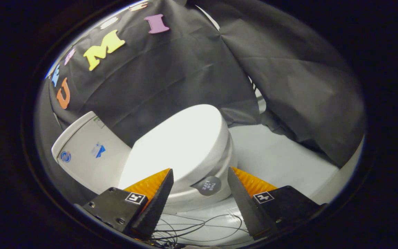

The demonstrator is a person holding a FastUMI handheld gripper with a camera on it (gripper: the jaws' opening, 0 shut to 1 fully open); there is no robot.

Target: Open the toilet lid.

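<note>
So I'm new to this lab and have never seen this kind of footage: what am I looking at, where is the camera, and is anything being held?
The camera rides on a hand-held gripper that a person carries, and it looks forward along its two fingers. Those are the dark ridged wedges with orange backs; one finger sits on each side. They stand apart, open, with nothing held between them. Just ahead of them is a white toilet with its lid down. A grey round sticker sits on the front of the seat between the fingertips. The tank stands behind the lid. Thin black wires lie on the pale floor under the fingers.
</note>
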